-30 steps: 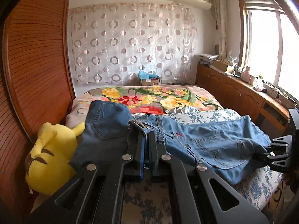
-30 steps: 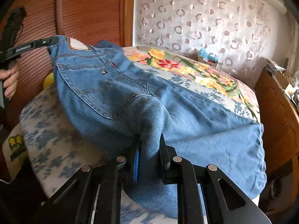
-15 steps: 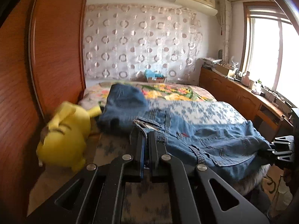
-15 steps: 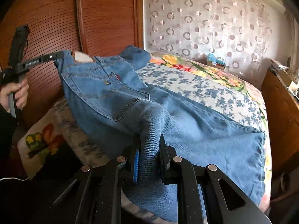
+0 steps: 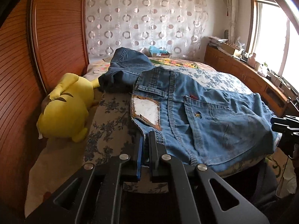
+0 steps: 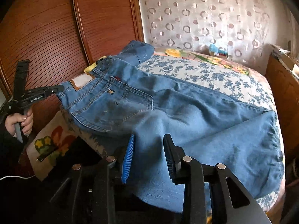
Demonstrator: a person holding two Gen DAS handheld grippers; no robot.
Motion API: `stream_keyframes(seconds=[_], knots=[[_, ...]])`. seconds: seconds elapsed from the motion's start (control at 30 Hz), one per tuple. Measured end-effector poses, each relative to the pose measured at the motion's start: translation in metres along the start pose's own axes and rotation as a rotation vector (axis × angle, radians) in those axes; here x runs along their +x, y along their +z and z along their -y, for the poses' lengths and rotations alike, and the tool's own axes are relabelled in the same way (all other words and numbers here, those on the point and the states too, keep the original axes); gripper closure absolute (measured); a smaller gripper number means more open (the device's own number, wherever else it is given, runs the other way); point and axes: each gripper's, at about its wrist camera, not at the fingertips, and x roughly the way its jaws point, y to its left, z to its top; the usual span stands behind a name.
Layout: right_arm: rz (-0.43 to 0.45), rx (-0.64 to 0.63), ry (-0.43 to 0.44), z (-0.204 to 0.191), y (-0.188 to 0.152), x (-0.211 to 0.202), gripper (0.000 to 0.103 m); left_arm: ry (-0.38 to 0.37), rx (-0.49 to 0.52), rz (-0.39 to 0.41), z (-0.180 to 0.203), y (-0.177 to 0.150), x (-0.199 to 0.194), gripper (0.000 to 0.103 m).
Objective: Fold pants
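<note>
The left gripper (image 5: 145,140) has its 2 black jaws nearly together, pinching the waistband edge of the blue denim pants (image 5: 205,115) just below the worn white-and-tan waistband patch (image 5: 146,111). That grip probably pins the waist corner so the cloth stays taut while it is laid flat. The right gripper (image 6: 149,149) stands with its jaws spread wide, the blue ribbed pad (image 6: 128,160) and its black partner either side of a hump of pant leg but no longer pressing it (it seems to have let go, or is about to regrip).

Outward from the patch, the seat and back pocket lie spread over the blue-flowered bedsheet (image 6: 214,74), the legs doubled across toward the far side. The seat overhangs the near bed edge. Beyond the patch a second dark denim garment (image 5: 129,65) sits bunched; beside it lies a yellow plush toy (image 5: 65,108) against the brown slatted wardrobe (image 5: 56,37), leaving little room there. The bare sheet past the legs offers the free space for folding.
</note>
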Motion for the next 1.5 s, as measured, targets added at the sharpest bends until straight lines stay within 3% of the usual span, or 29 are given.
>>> stream_keyframes(seconds=[0.23, 0.33, 0.4, 0.43, 0.47, 0.77, 1.07, 1.5], knots=[[0.064, 0.044, -0.062, 0.009, 0.000, -0.026, 0.065, -0.030, 0.011, 0.048, 0.013, 0.008, -0.015, 0.060], [0.077, 0.062, -0.094, 0.015, -0.006, -0.031, 0.064, -0.044, 0.035, 0.054, 0.024, 0.013, -0.019, 0.057], [0.082, 0.081, -0.116, 0.023, -0.011, -0.032, 0.064, -0.067, 0.045, 0.062, 0.031, 0.015, -0.020, 0.042], [0.084, 0.090, -0.124, 0.024, -0.012, -0.035, 0.064, -0.085, 0.051, 0.064, 0.037, 0.016, -0.019, 0.030], [0.085, 0.102, -0.134, 0.028, -0.015, -0.036, 0.064, -0.105, 0.059, 0.065, 0.043, 0.017, -0.018, 0.026], [0.074, 0.182, -0.221, 0.058, -0.033, -0.037, 0.062, -0.171, 0.104, 0.056, 0.099, 0.026, 0.014, 0.024], [0.052, 0.236, -0.301, 0.080, -0.048, -0.041, 0.050, -0.199, 0.139, -0.015, 0.142, 0.021, 0.048, 0.024], [0.015, 0.270, -0.344, 0.112, -0.068, -0.040, 0.050, -0.218, 0.131, -0.131, 0.160, 0.009, 0.086, 0.024]])
